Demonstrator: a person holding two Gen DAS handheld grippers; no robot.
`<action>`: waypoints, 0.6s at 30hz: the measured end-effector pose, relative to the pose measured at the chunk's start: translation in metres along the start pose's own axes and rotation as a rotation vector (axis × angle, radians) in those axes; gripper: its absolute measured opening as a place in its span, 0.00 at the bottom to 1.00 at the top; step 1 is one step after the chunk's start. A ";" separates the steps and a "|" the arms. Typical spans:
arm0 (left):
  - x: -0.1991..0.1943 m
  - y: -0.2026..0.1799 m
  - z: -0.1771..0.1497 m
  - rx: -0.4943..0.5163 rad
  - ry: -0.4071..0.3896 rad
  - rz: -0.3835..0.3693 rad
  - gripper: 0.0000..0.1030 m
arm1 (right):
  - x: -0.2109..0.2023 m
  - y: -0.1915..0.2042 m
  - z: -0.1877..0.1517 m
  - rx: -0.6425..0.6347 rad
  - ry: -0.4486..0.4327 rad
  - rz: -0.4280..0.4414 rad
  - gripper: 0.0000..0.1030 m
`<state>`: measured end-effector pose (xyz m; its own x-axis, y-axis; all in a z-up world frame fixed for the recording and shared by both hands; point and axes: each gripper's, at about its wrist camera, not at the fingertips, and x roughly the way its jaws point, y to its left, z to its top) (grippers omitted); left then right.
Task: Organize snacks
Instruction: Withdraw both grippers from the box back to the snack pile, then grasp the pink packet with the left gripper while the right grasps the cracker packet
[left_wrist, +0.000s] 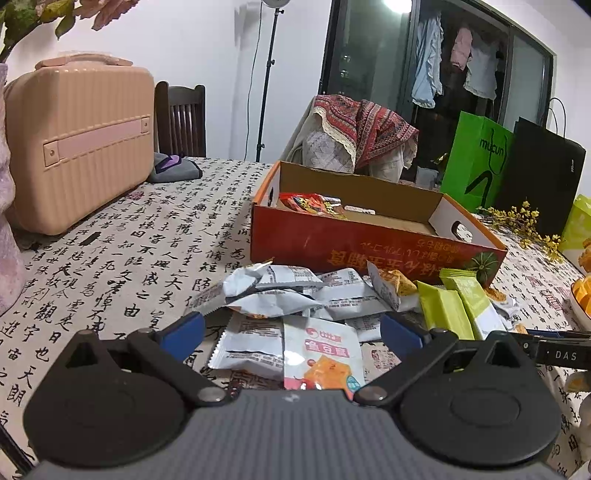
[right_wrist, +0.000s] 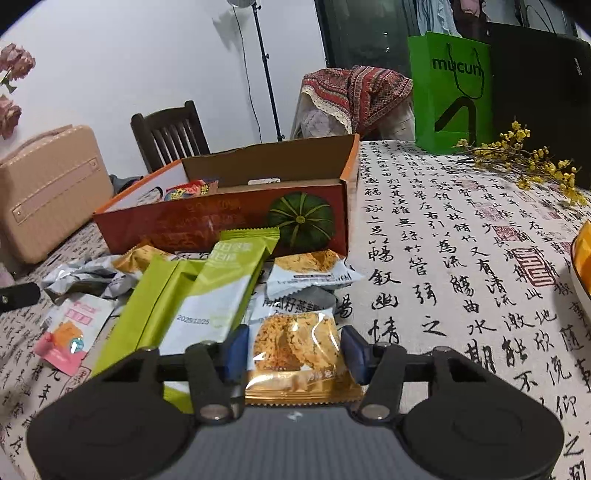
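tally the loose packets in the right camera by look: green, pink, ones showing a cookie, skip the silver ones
green packets: 2
pink packets: 1
cookie packets: 3
total: 6

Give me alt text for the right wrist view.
The right claw straddles a clear-wrapped cracker packet, its blue pads at the packet's edges. Green snack bars and more packets lie beyond, before an open orange box on a calligraphy tablecloth.
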<state>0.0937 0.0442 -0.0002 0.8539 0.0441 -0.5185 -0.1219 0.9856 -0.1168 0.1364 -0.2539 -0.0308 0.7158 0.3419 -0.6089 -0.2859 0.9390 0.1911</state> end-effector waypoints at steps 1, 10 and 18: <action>0.000 -0.001 0.000 0.003 0.001 -0.002 1.00 | -0.003 -0.001 -0.002 0.002 -0.006 -0.001 0.48; 0.008 -0.016 -0.006 0.043 0.036 0.010 1.00 | -0.030 -0.008 -0.004 0.043 -0.109 -0.025 0.48; 0.020 -0.052 -0.019 0.202 0.045 0.072 0.96 | -0.042 -0.010 -0.005 0.047 -0.149 -0.042 0.48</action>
<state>0.1070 -0.0091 -0.0208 0.8225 0.1124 -0.5575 -0.0738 0.9931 0.0913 0.1058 -0.2779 -0.0115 0.8141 0.3012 -0.4964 -0.2266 0.9520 0.2060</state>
